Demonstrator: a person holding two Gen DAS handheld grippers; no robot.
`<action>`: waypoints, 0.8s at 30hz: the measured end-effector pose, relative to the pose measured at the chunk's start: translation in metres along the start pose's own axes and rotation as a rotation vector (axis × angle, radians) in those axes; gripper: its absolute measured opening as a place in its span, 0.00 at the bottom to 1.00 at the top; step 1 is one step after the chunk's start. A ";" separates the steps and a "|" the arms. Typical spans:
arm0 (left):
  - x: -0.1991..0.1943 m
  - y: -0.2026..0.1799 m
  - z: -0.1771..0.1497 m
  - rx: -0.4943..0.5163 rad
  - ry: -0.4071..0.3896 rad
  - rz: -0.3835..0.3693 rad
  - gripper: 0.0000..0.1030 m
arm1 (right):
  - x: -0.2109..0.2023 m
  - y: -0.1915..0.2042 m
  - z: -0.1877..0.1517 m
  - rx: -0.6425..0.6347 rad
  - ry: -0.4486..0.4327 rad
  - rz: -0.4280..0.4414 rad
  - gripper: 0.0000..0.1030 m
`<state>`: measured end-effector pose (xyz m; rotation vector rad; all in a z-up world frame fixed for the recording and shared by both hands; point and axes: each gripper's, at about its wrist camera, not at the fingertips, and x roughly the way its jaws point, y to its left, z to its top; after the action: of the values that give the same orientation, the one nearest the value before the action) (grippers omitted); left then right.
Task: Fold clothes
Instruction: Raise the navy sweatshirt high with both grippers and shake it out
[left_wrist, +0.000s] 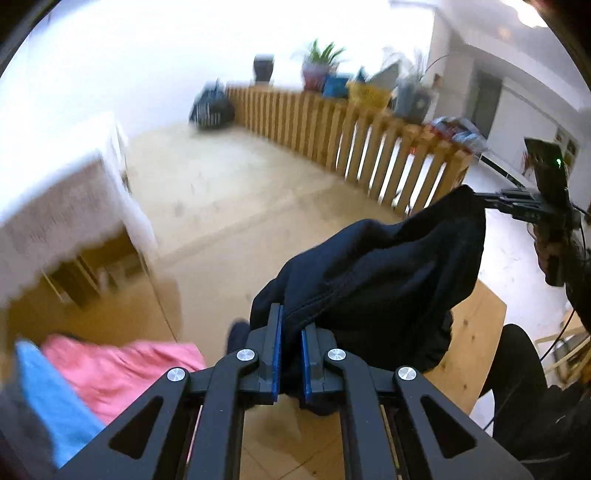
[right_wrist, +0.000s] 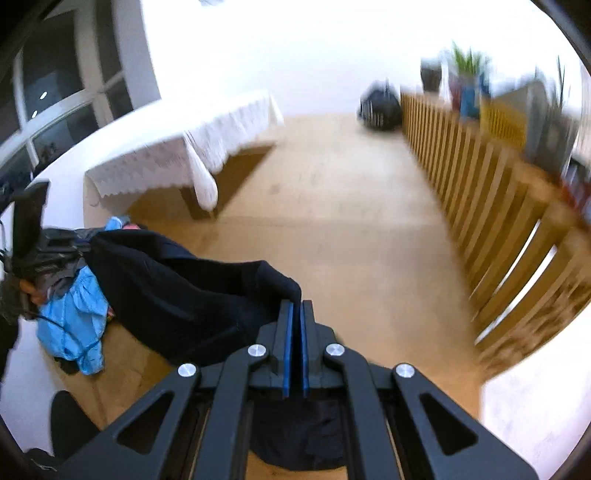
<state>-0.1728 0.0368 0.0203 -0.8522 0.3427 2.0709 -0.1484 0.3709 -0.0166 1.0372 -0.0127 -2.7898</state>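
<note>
The dark garment (left_wrist: 373, 273) hangs slack between your 2 tools, lifted above the wooden table (left_wrist: 476, 325) in the lower right of the left view. Your left gripper (left_wrist: 290, 354) pinches one bunched edge; your right gripper (right_wrist: 296, 347) is closed on another corner. Draw them apart evenly so the cloth spreads flat, probably before it is laid down. Only the right view shows the blue garment (right_wrist: 74, 321) at lower left clearly; only the left shows the pink garment (left_wrist: 118, 373).
</note>
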 end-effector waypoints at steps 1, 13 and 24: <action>-0.021 -0.006 0.012 0.004 -0.039 0.003 0.07 | -0.015 0.009 0.009 -0.028 -0.037 -0.020 0.03; -0.205 -0.063 0.103 0.127 -0.300 0.077 0.03 | -0.240 0.062 0.116 -0.148 -0.355 -0.079 0.02; -0.100 0.042 -0.077 -0.168 0.077 0.222 0.03 | 0.076 0.127 -0.103 -0.101 0.327 0.297 0.61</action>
<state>-0.1309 -0.0886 0.0293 -1.0366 0.3197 2.3011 -0.1189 0.2387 -0.1357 1.3299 0.0136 -2.3090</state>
